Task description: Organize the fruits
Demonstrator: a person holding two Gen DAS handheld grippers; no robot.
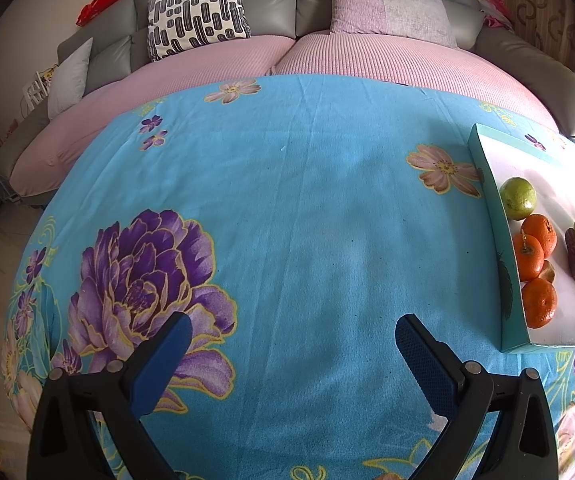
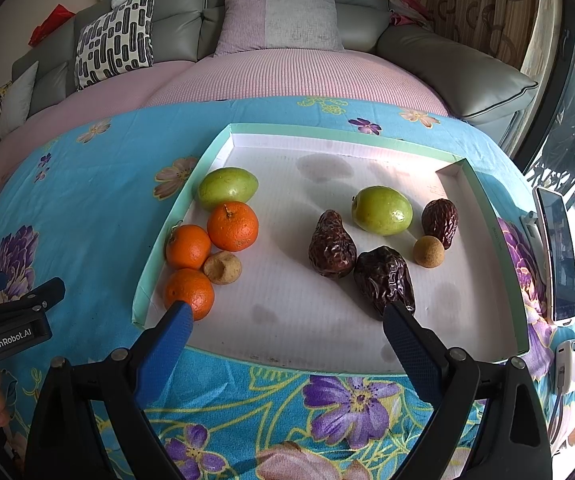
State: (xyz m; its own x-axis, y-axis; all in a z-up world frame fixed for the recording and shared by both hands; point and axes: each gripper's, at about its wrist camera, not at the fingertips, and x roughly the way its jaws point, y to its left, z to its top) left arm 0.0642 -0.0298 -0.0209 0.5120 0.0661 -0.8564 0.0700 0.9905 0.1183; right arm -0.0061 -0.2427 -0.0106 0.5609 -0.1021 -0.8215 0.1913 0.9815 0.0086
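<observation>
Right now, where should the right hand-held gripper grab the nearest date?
Grip the nearest date across its narrow middle, coming from above. It lies flat and elongated on the tray, and the right hand-held gripper, already open, probably spans that width.

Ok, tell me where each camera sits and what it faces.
Left wrist: on the left gripper, facing bare blue cloth and the sofa; its own open fingers show, the tray at right.
Right wrist: on the right gripper, facing the tray of fruit; open fingers show, left gripper at left.
Shared: tray, oranges, sofa.
</observation>
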